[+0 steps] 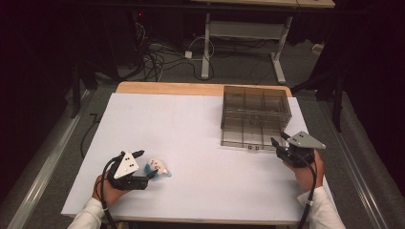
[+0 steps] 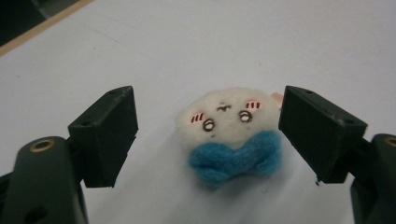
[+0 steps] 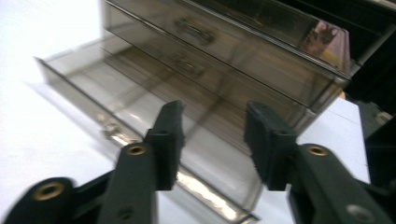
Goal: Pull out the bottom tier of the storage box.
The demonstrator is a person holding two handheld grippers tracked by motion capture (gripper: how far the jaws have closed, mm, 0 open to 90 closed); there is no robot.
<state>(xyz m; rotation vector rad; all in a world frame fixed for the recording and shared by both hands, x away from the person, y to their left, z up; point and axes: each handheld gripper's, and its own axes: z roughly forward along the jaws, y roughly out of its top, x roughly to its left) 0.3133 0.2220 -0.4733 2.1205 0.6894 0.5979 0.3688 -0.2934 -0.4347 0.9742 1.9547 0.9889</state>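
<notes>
Two grippers agape, left gripper [image 2: 208,135] flanking fuzzy round plush toy [image 2: 231,135], right gripper [image 3: 212,140] empty before smoky plastic drawer box [image 3: 224,70].

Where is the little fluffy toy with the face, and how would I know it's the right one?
Look at the big white table, then at its near left part, where the left tongs are. Between their open black jaws lies the plush toy, not squeezed by them. It is the one soft thing there: a cream face with pink cheeks and a blue bow, unlike the smoky clear drawer box far right.
</notes>
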